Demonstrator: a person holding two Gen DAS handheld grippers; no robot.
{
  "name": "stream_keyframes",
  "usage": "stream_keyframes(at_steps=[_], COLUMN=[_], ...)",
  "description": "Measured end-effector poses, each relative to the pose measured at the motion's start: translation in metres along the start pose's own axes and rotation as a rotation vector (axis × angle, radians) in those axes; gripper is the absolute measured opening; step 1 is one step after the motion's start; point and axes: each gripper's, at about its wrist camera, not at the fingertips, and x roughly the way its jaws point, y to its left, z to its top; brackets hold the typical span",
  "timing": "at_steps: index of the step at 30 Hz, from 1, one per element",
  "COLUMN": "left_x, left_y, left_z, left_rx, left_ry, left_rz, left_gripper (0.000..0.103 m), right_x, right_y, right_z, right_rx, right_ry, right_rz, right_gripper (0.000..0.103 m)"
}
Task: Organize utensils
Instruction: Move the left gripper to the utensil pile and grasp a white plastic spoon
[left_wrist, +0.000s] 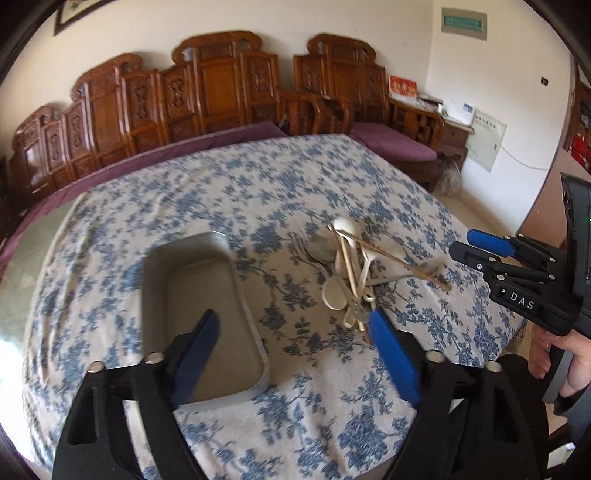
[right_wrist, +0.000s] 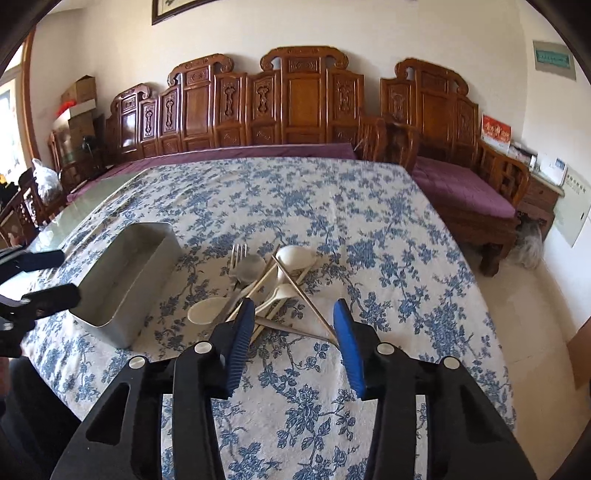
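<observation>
Just ahead of the right claw (right_wrist: 293, 317), jaws apart w/ nothing held, lies the heap of white plastic spoons, steel fork & wooden chopsticks (right_wrist: 266, 288). Left claw (left_wrist: 291, 332), also open & empty, hangs over the rectangular grey metal tray (left_wrist: 177, 266). Step looks like approach for a first pick; next needs jaws lowered astride one handle.

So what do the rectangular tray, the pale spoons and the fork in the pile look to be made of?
Tray: seemingly metal, dull brushed grey with a soft sheen on its walls. Pale spoons: smooth, glossy, off-white, likely ceramic or plastic; the look leaves it open. Fork: apparently steel, silvery with reflective tines.
</observation>
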Motion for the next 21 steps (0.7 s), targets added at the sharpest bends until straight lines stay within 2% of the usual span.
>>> stream_keyframes(at_steps=[6, 14, 18, 21], left_x=[0.048, 0.111, 0.139, 0.159], left_y=[-0.008, -0.013, -0.014, -0.012], left_z=[0.010, 0.020, 0.023, 0.023], left_rx=[-0.018, -0.026, -0.032, -0.058], left_ry=[0.084, 0.182, 0.235, 0.293], left_rz=[-0.050, -0.052, -0.067, -0.108], left_gripper=[0.058, 0.041, 0.027, 0.026], right_x=[0.014, 0.028, 0.032, 0.035], right_y=[-0.019, -0.034, -0.036, -0.038], right_z=[-0.008, -0.016, -0.018, -0.019], right_rx=[0.032, 0.055, 0.045, 0.050], right_ry=[0.046, 0.087, 0.098, 0.104], right_rz=[-0.001, -0.019, -0.027, -0.025], right_gripper=[0.046, 0.046, 0.046, 0.046])
